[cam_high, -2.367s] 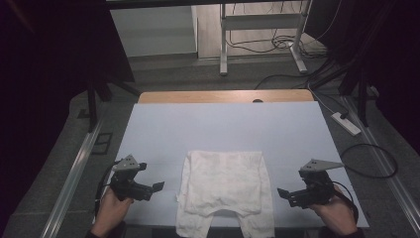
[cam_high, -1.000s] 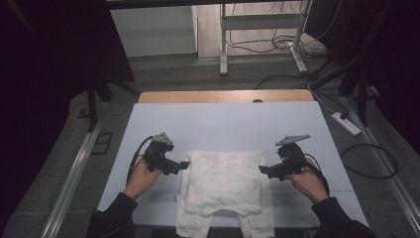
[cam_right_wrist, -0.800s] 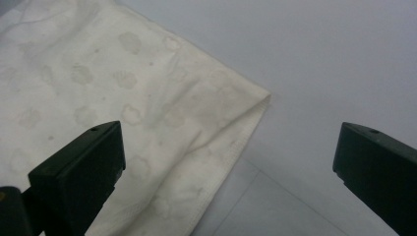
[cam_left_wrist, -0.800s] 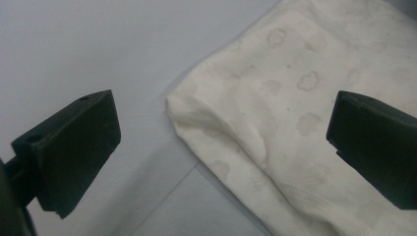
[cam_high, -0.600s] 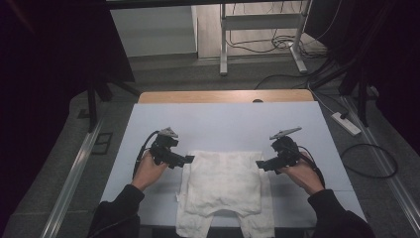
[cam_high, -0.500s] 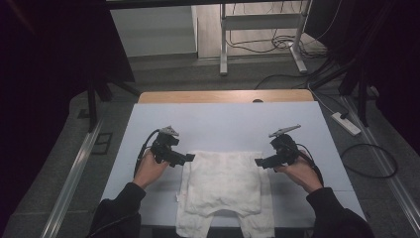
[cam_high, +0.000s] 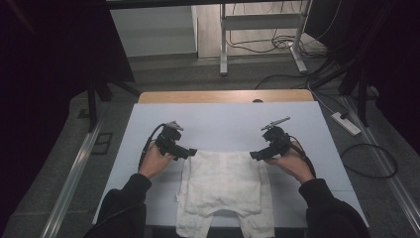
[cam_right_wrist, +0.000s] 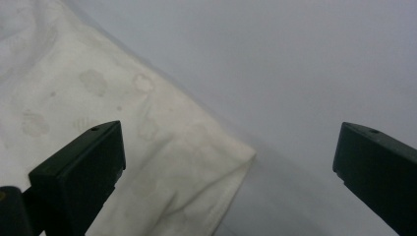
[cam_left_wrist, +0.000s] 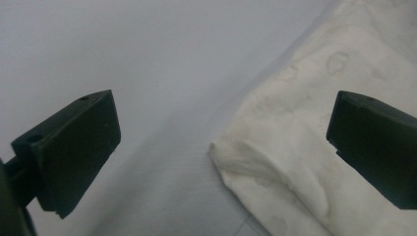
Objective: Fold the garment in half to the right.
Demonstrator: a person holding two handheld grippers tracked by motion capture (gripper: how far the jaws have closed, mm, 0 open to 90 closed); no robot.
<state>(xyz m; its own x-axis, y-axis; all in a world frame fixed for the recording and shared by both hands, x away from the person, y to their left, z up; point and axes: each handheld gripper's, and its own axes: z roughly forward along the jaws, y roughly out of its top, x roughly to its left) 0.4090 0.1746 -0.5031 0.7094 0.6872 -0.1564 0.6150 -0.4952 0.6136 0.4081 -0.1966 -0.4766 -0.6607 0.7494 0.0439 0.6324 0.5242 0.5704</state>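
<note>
Pale tabletop (cam_high: 223, 124), wooden strip along its far edge, cables on the floor beyond. High view: white garment (cam_high: 225, 191) lies flat near the person's edge, legs hanging off the front. Left gripper (cam_high: 190, 152) sits at its far-left corner, right gripper (cam_high: 253, 155) at its far-right corner — both low to the cloth; contact not clear from here. Bare table runs ahead and to both sides.

Left gripper view: jaws wide apart, holding nothing; the garment's corner (cam_left_wrist: 221, 152) lies between them, slightly lifted fold.

Right gripper view: jaws wide, empty; the other corner (cam_right_wrist: 246, 160) lies between them, flat on the table.

Since 2.4 s ago, both grippers have come in from the garment's lower sides to its far corners — cloth unmoved.
</note>
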